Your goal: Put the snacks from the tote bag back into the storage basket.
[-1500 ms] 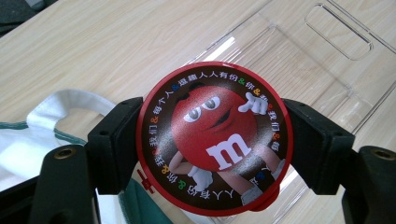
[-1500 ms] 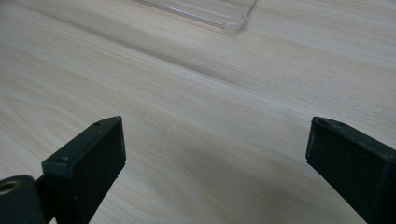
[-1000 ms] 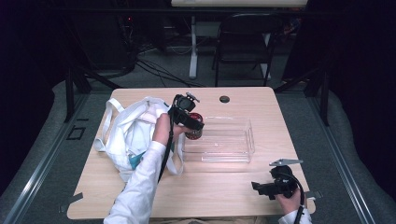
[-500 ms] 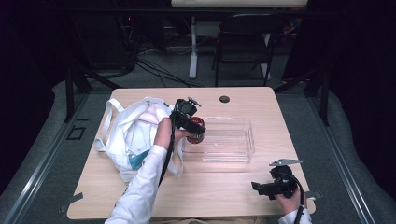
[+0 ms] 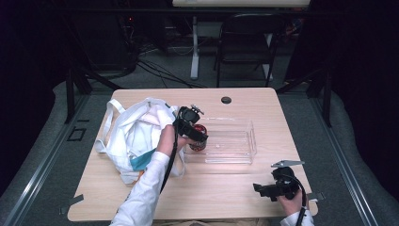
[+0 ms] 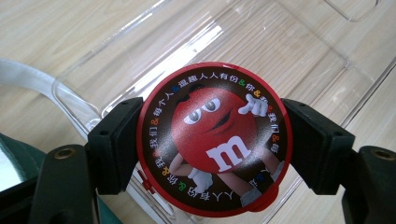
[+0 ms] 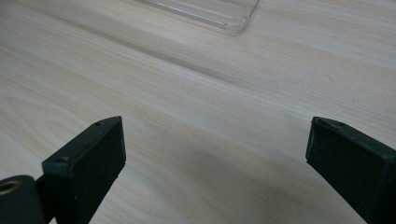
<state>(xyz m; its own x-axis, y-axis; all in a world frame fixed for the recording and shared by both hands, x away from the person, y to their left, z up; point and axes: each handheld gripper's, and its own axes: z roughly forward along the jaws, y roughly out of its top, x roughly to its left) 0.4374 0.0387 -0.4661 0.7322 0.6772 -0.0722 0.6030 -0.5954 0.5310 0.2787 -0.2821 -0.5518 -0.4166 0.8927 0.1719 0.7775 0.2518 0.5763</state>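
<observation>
A round red candy tin with a red cartoon figure and an "m" on its lid sits between the jaws of my left gripper, which is shut on its sides. In the high view the tin hangs over the left end of a clear plastic tray, with the left gripper above it. The tray's clear floor lies right under the tin. My right gripper stands open over bare wood near the table's front right corner, with nothing between its jaws.
A white cloth tote bag with something teal inside lies at the table's left, beside the tray. A dark round cable hole sits near the far edge. A chair stands beyond the table. One tray corner shows ahead of the right gripper.
My left gripper has carried the red tin rightward and down from the bag's edge to over the tray's left end. The right gripper has stayed put.
</observation>
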